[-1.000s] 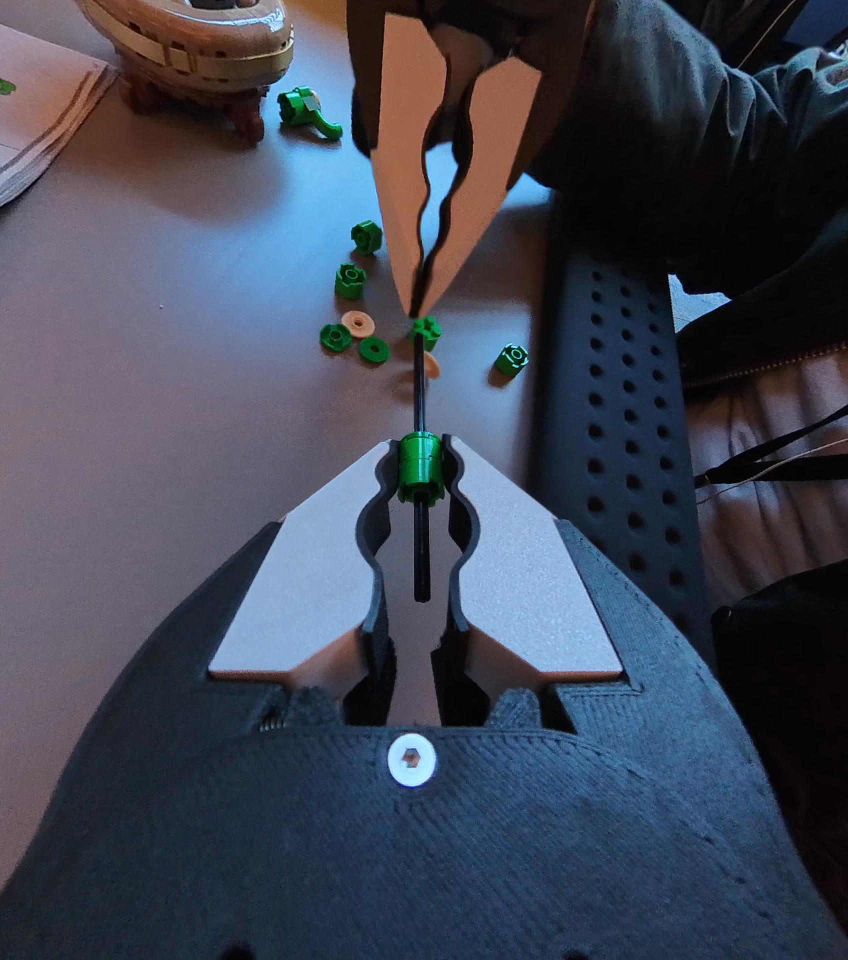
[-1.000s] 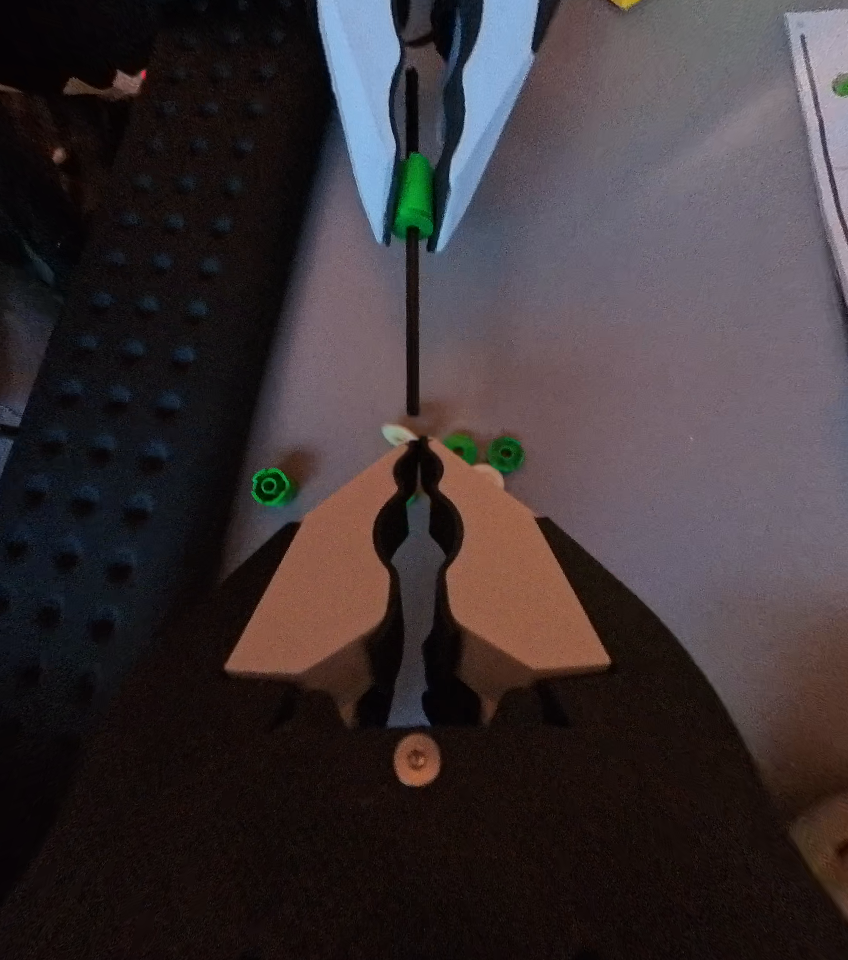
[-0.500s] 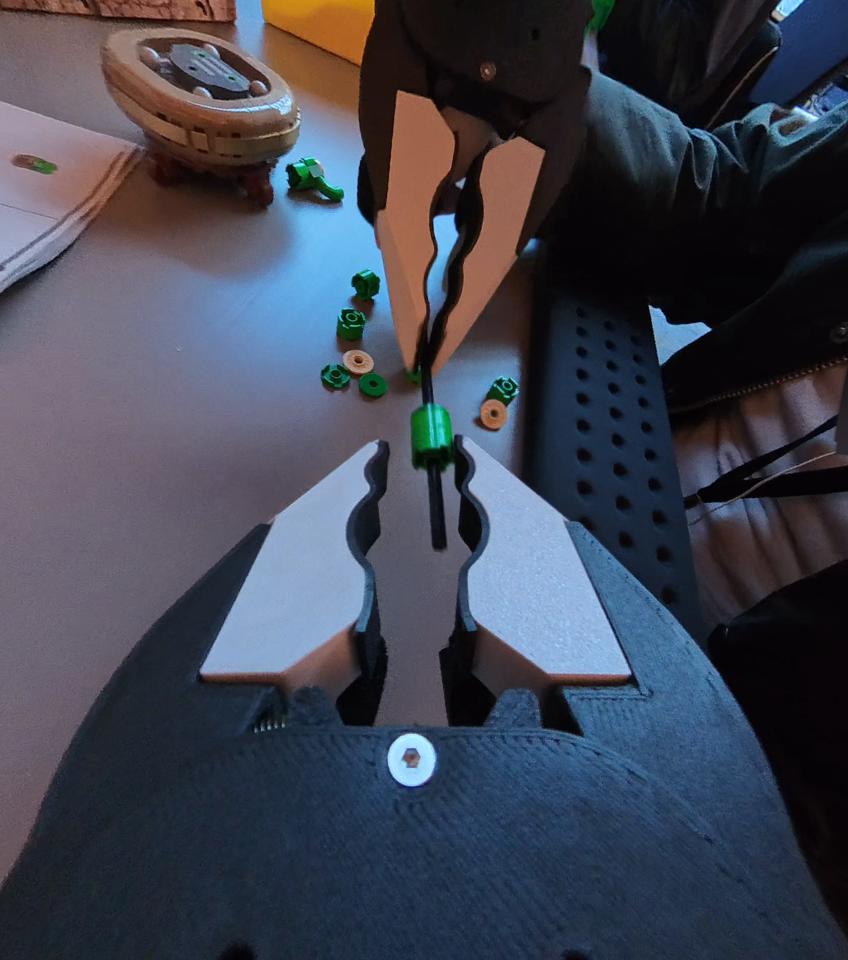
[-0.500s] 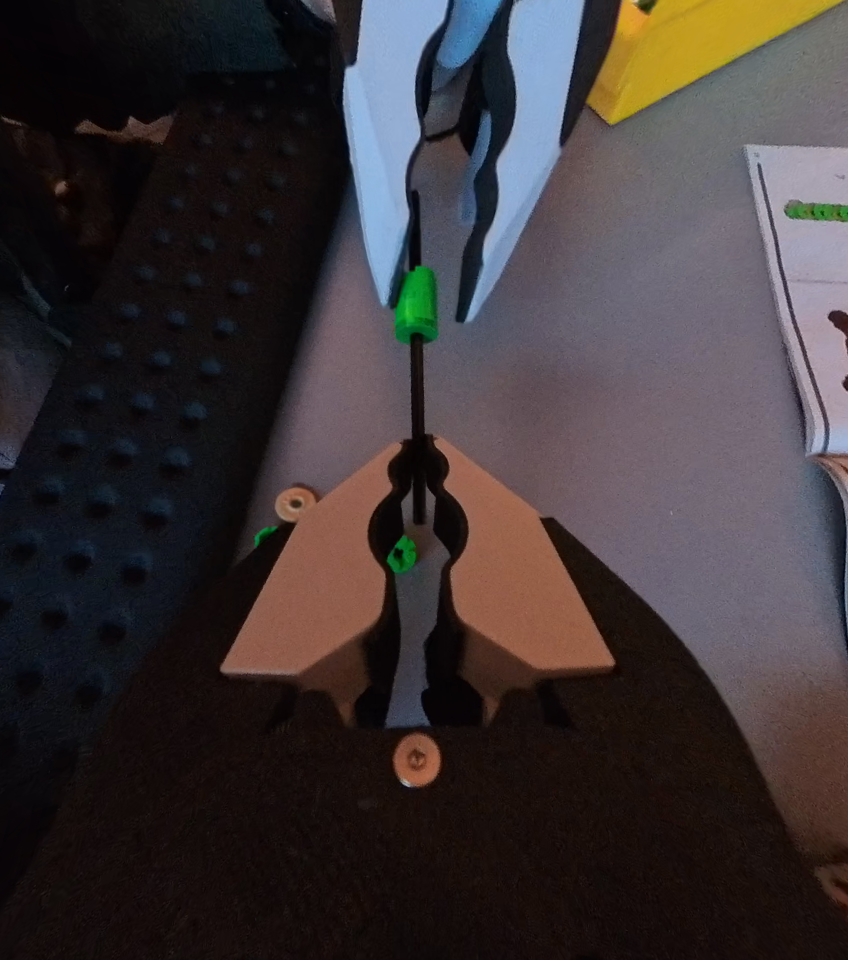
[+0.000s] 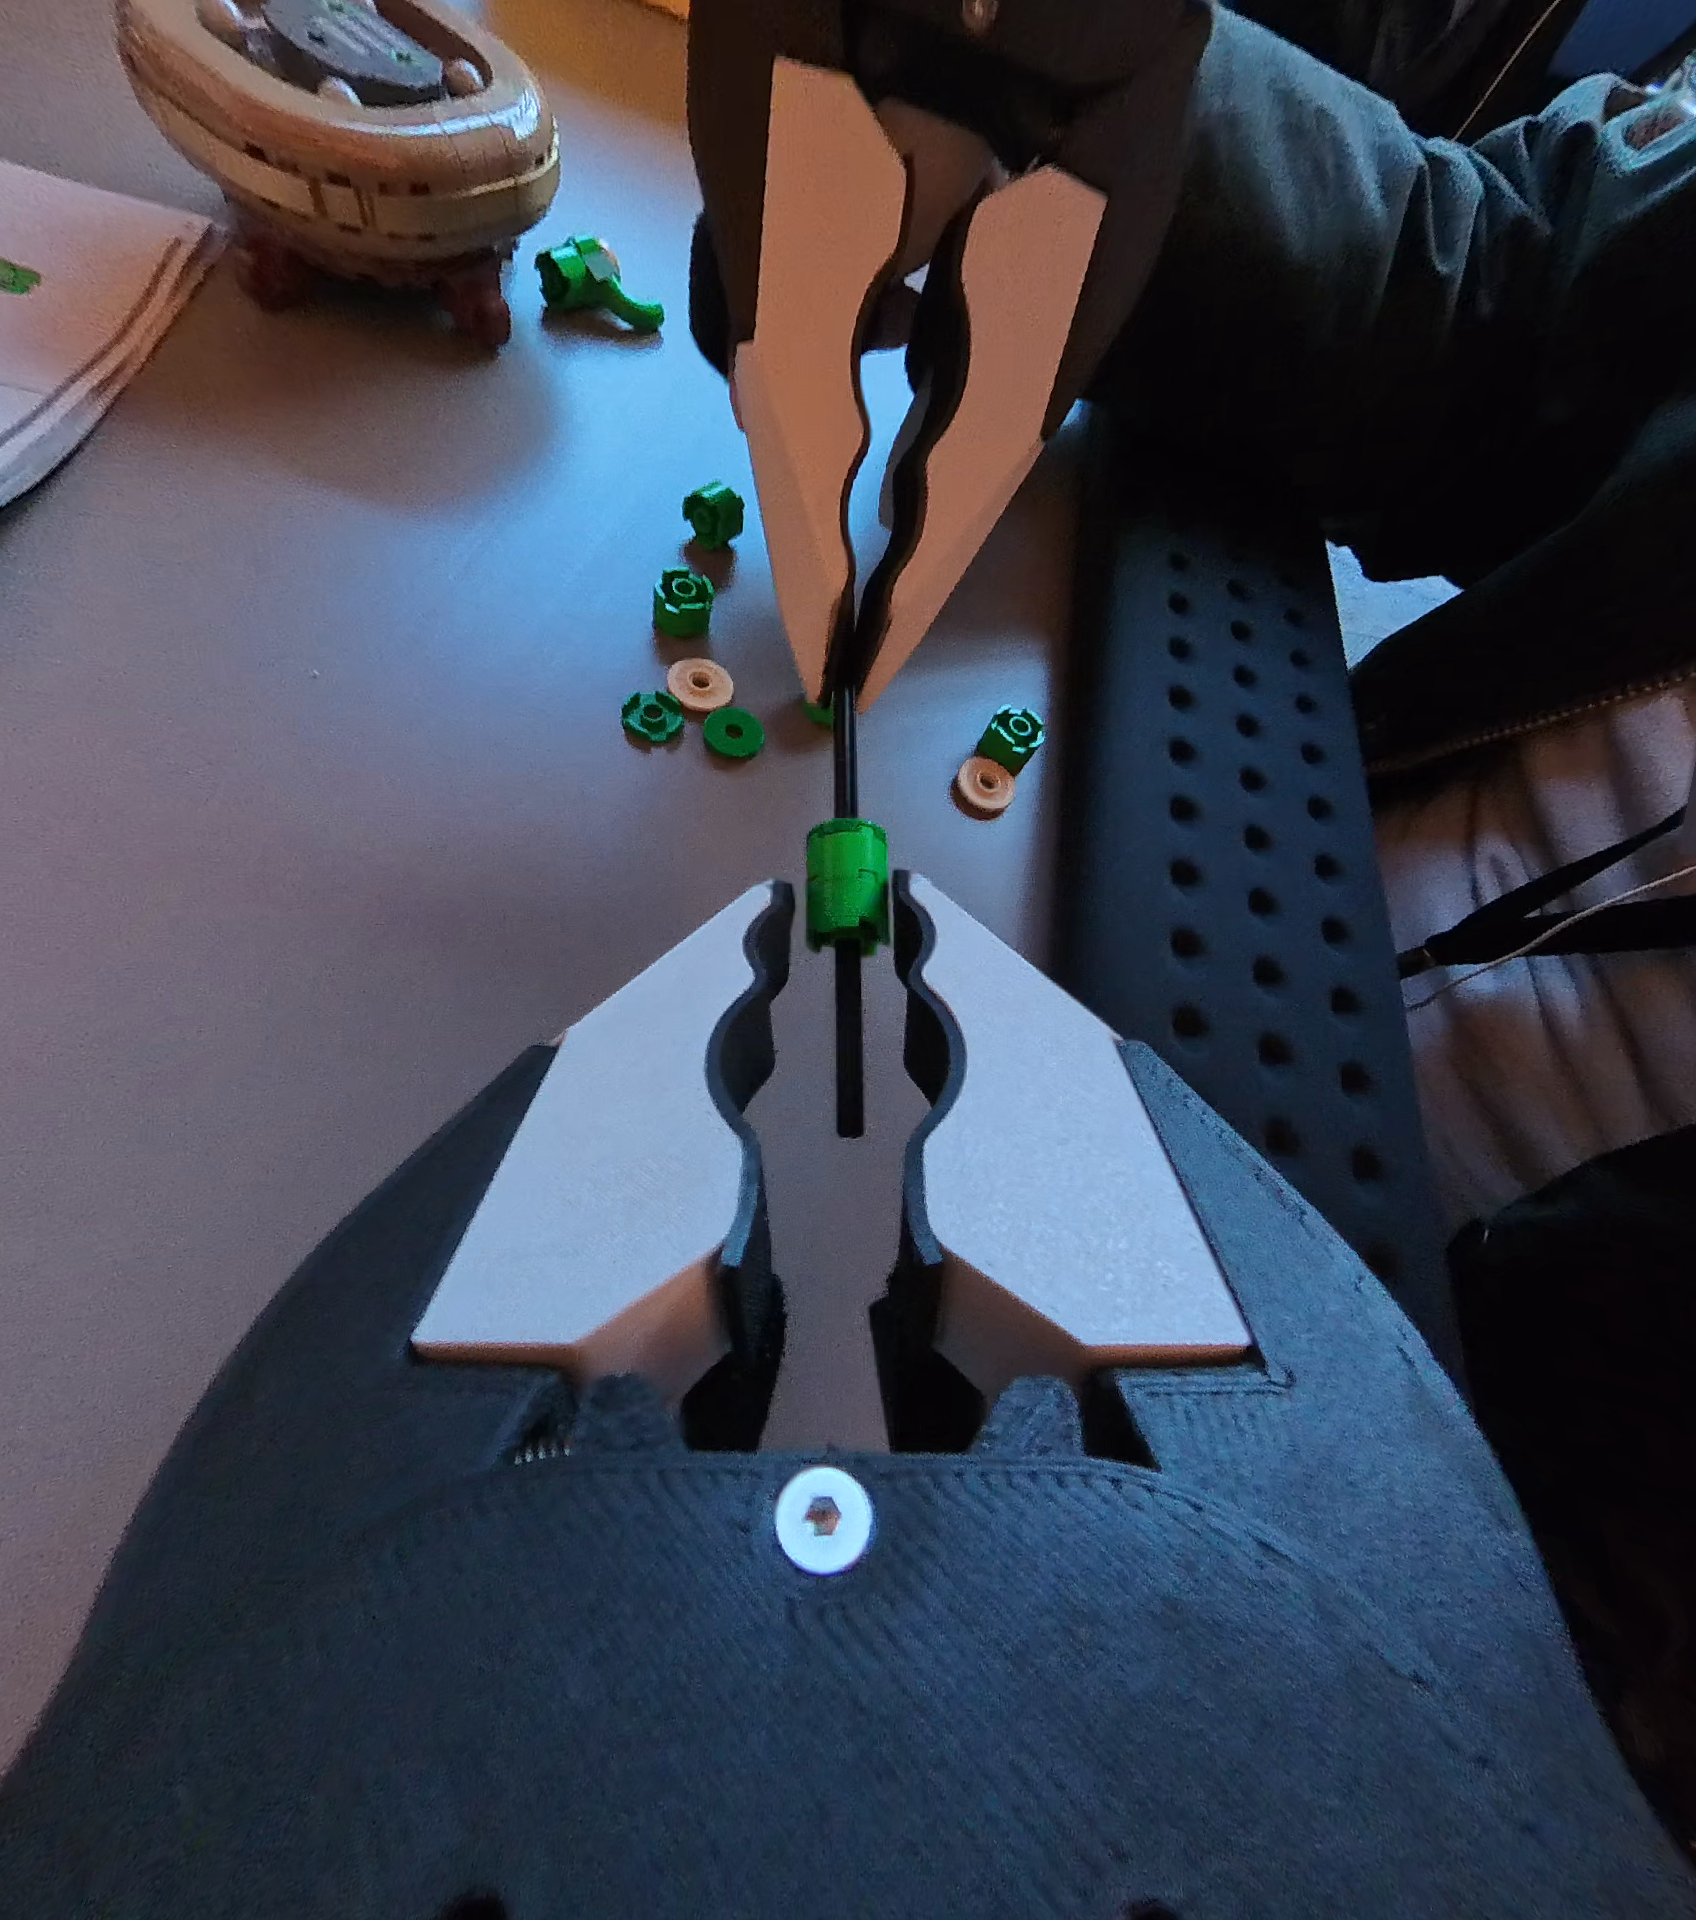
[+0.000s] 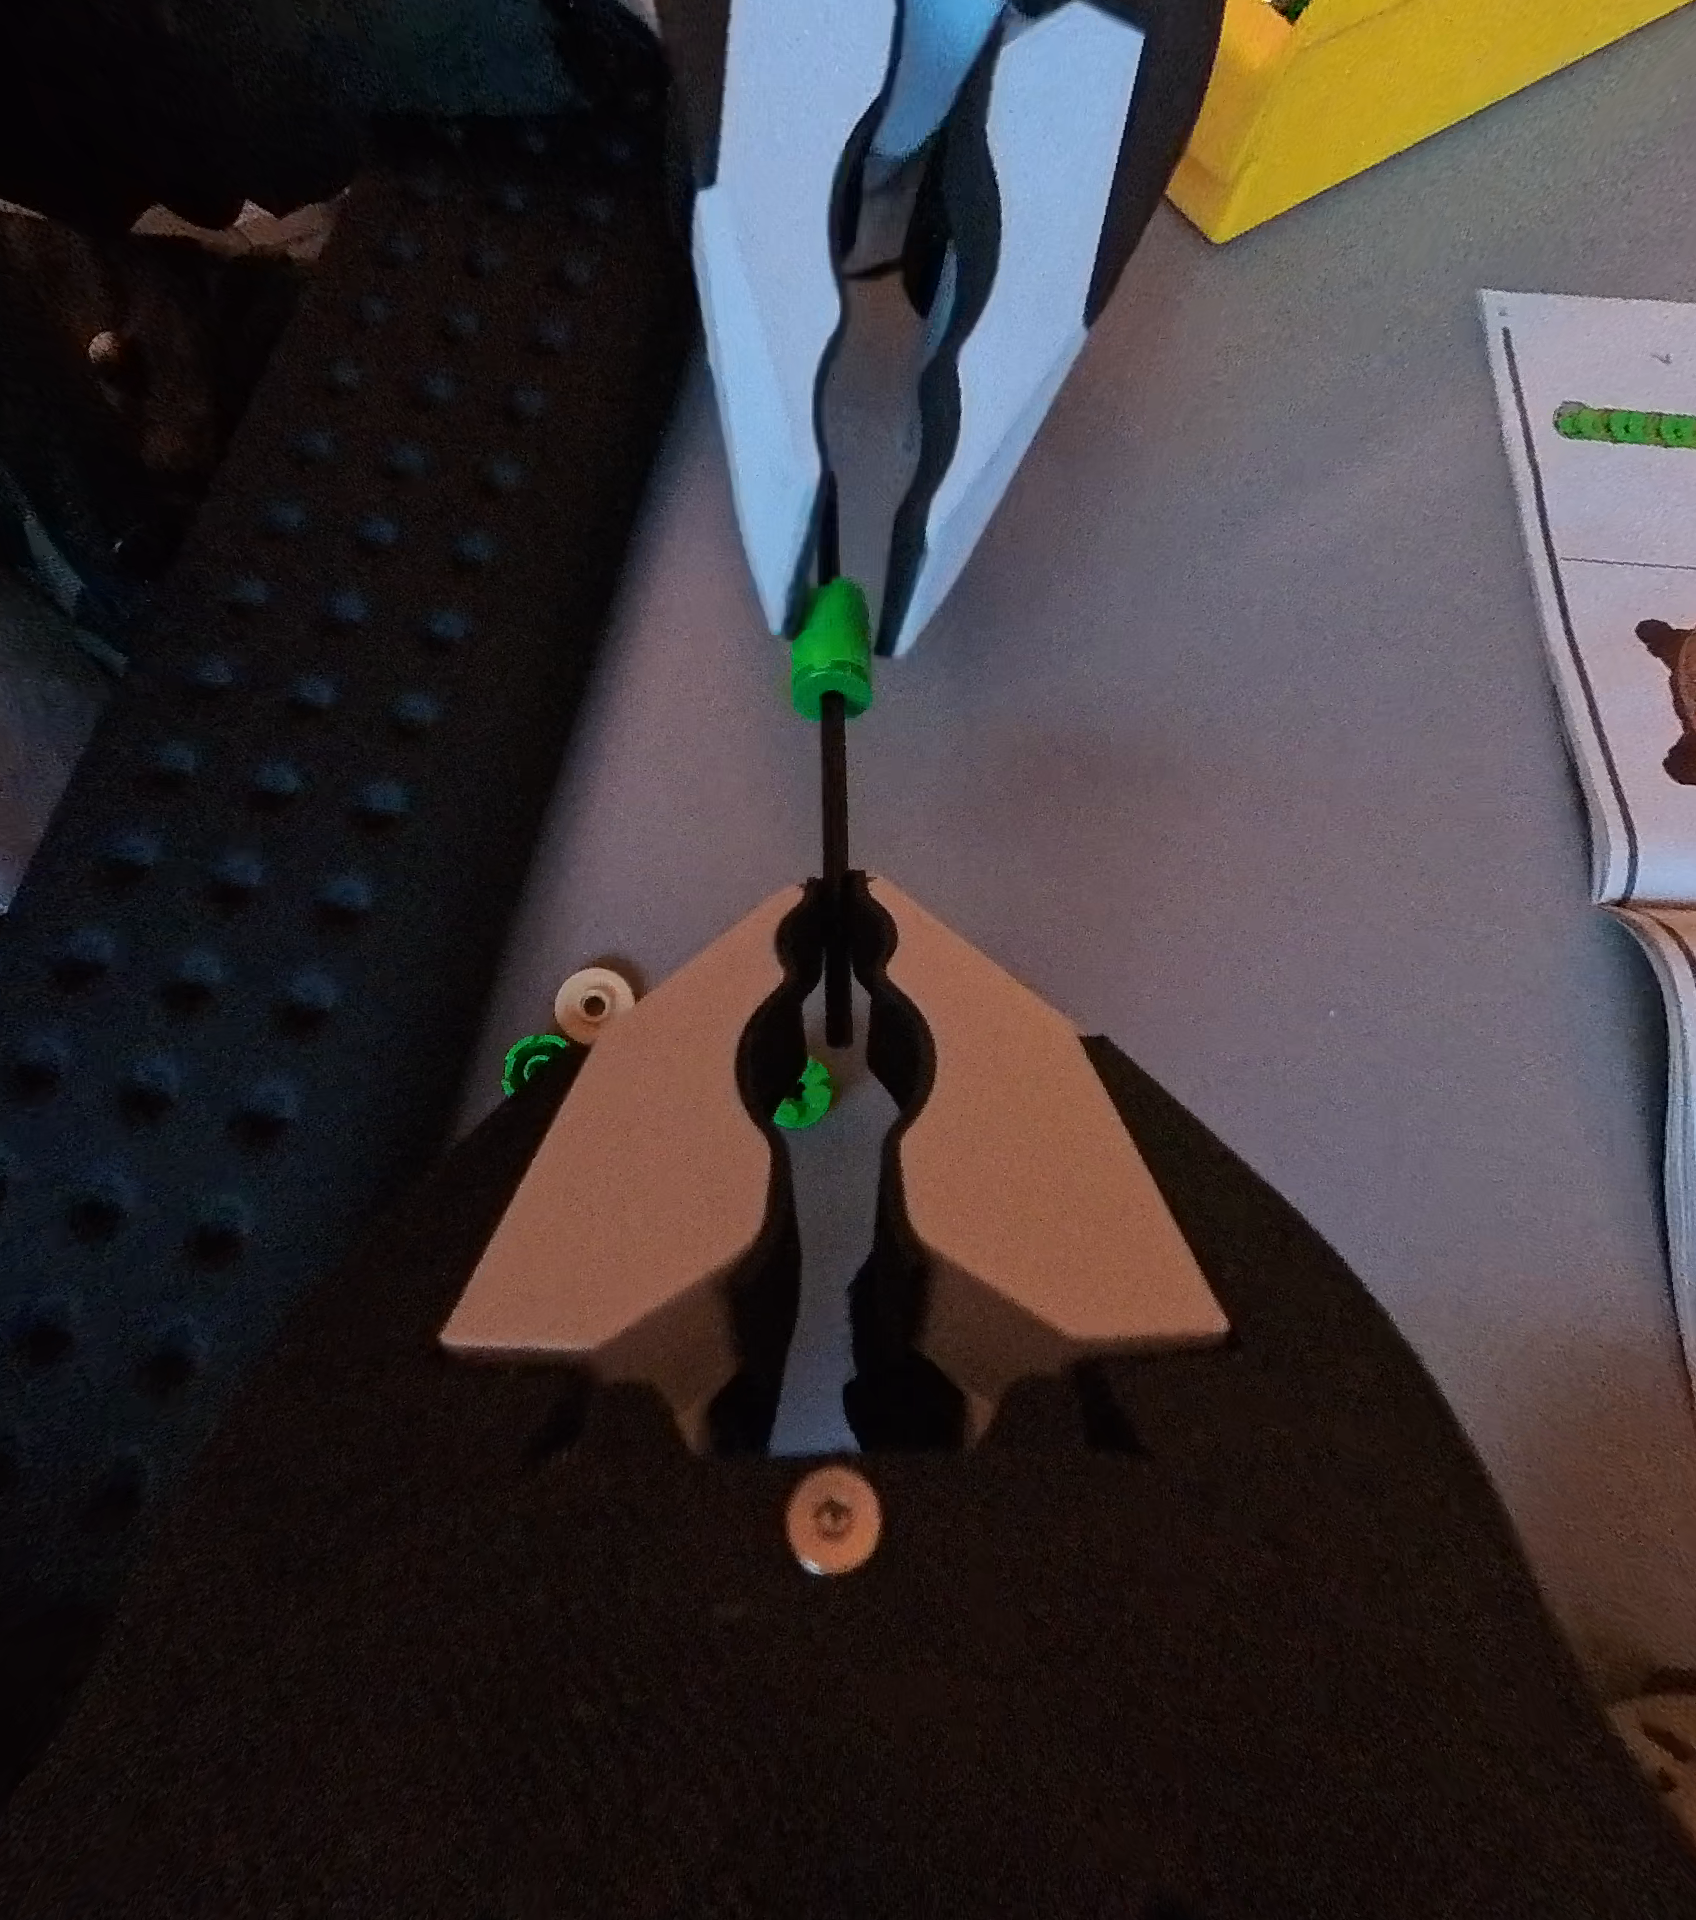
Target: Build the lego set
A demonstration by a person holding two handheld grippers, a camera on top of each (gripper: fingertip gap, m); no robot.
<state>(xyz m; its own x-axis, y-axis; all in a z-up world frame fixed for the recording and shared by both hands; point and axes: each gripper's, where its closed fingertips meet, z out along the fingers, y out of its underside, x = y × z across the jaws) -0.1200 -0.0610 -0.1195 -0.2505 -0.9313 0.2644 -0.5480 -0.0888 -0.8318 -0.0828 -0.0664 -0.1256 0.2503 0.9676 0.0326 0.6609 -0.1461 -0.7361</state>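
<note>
While the right gripper pinches it, the black axle points — lengthwise — into the spread left gripper

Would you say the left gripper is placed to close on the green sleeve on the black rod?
Probably yes: the left gripper is open, the green sleeve sits right at its tips, and nothing stands between.
</note>
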